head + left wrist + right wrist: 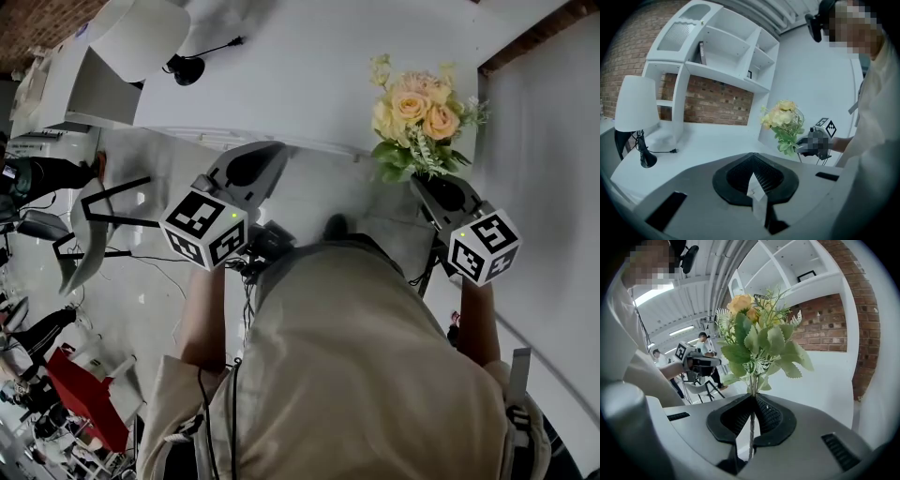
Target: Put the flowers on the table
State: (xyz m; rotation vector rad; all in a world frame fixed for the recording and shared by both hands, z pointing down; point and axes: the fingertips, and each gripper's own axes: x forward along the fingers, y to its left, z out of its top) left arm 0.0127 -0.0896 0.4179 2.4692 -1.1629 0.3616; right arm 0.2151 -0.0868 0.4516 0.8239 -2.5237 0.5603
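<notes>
Here, flowers (754,333): a bunch of yellow and peach blooms with green leaves, standing upright just past the tips of the right gripper (752,397).
Stem: a single thin stalk runs down between the right gripper's two black pads and on below them.
Right gripper: closed on the stem, pads pressed to it from both sides.
Left gripper (751,155): well to the left of the flowers, pad tips together, nothing between them.
Marker cubes: one sits at the rear of each gripper, toward the person.
Table (309,75): a white top ahead of both grippers; the blooms hang over its near edge, at the right gripper's end.
Lamp (635,103): white shade on a black base, on the table ahead and to the left of the left gripper, with its cord and plug lying beside it.
Shelves (726,51): white, beyond the table, against a brick wall (717,101).
</notes>
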